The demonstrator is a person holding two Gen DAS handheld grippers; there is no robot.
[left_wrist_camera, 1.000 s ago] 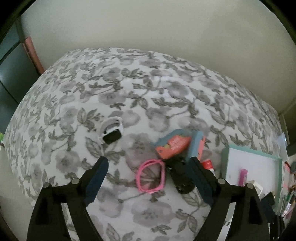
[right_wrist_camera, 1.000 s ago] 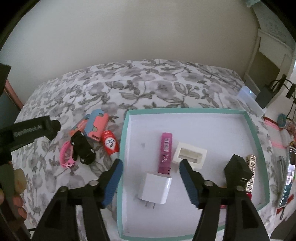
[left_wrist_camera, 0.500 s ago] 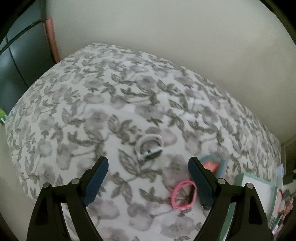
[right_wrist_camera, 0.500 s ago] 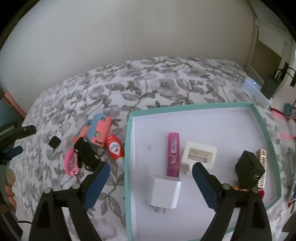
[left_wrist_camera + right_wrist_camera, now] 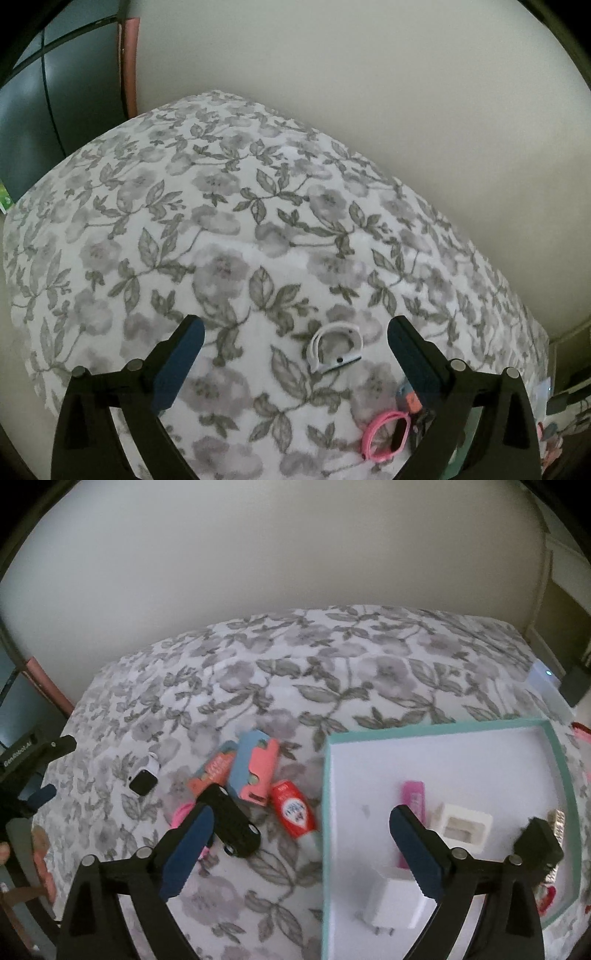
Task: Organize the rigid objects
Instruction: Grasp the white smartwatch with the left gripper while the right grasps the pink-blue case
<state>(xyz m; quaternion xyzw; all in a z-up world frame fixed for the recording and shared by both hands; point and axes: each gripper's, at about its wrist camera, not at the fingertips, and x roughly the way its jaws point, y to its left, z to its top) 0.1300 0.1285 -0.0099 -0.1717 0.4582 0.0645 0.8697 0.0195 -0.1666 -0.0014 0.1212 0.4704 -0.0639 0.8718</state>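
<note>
The left gripper is hanging over the floral tabletop, its fingers spreading wider with nothing clamped; the white smartwatch is lying between them, nearer the right finger, apparently the next pick. That calls for lowering and straddling its band. The right gripper is also opening, empty, over the teal tray's left wall: the black toy car is lying by its left finger, the white charger under its right.
</note>
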